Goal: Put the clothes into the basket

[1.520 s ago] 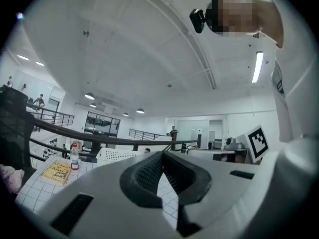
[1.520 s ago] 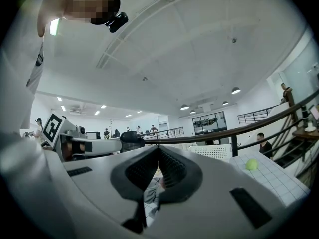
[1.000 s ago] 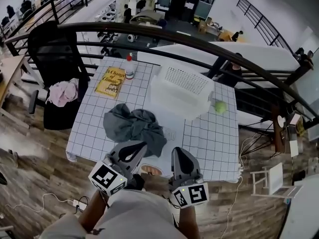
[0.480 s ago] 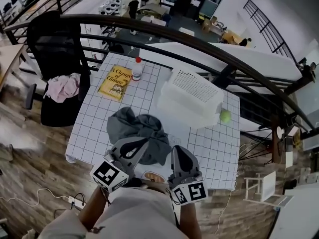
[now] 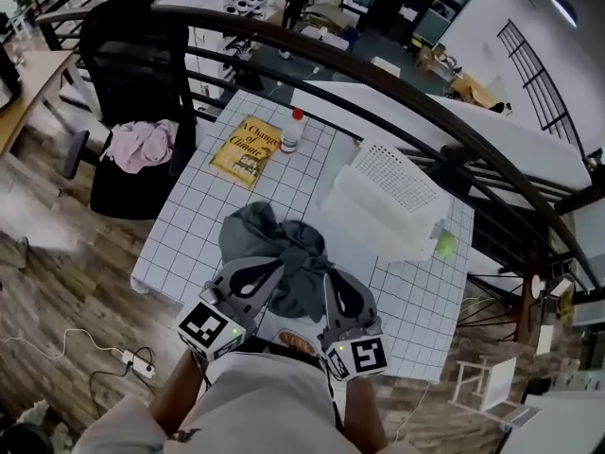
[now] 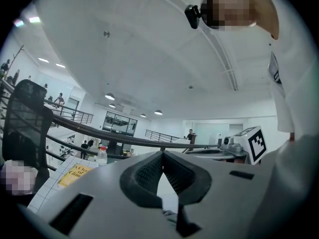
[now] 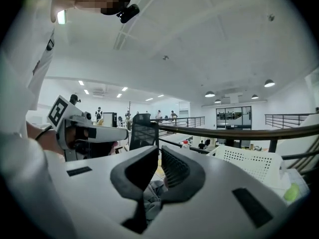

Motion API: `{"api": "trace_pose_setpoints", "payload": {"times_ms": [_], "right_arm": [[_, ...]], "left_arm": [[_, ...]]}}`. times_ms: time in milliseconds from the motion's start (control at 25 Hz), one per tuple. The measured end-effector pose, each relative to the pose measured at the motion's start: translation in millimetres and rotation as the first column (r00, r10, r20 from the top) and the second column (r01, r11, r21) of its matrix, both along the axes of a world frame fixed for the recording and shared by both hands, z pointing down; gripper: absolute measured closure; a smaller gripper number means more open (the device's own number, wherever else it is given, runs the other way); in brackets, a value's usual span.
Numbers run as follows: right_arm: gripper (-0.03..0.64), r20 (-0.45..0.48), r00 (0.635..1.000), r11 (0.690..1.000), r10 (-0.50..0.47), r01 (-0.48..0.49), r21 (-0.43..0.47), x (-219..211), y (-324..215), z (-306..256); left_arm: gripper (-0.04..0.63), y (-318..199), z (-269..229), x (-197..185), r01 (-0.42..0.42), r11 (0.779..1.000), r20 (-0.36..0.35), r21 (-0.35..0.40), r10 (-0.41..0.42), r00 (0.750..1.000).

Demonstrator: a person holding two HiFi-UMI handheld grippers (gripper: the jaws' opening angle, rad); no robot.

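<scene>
A gridded table (image 5: 189,244) stands on a balcony, its far side against a dark railing (image 5: 378,74), with wood floor open round its near-left corner. The table's left part is bare up to a book (image 5: 246,151) and a bottle (image 5: 292,130) at the far edge. The white basket (image 5: 392,201) sits far right, showing only its own walls inside, with a green ball (image 5: 444,246) just beside it. The grey clothes (image 5: 279,253) lie heaped mid-table, outside the basket. The left gripper (image 5: 269,270) and right gripper (image 5: 333,282) hover at the near edge, both closed on nothing, covering the heap's near side.
</scene>
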State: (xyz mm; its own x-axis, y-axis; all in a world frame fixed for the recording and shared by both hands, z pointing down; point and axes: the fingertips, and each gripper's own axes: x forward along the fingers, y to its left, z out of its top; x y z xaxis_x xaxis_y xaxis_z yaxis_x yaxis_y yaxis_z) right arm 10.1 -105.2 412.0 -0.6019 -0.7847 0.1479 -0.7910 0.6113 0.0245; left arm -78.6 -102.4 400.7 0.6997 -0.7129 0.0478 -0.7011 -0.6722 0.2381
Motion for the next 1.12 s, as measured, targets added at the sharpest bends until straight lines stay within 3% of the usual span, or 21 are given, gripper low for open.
{"api": "trace_pose_setpoints", "payload": {"times_ms": [360,560,760,1120], "right_arm": [[0.594,-0.044,0.988,0.987,-0.145,0.142,-0.07,-13,-19,36],[0.573,-0.103,0.968,0.964,-0.231,0.213,-0.16,-14,-27,70],[0.485,-0.21,0.911,0.921,-0.354,0.302,-0.244,-19,-33,113],[0.403,-0.317,0.789,0.838,-0.527,0.42,-0.348,-38,-38,171]], "left_arm": [[0.591,-7,21,-11,0.141,0.989,0.029,-0.045,-0.139,0.99],[0.591,-9,33,-12,0.201,0.977,0.045,-0.075,-0.198,0.979],[0.591,-9,48,-12,0.255,0.961,0.067,-0.108,-0.249,0.966],[0.591,-6,65,-14,0.323,0.935,0.109,-0.146,-0.309,0.945]]}}
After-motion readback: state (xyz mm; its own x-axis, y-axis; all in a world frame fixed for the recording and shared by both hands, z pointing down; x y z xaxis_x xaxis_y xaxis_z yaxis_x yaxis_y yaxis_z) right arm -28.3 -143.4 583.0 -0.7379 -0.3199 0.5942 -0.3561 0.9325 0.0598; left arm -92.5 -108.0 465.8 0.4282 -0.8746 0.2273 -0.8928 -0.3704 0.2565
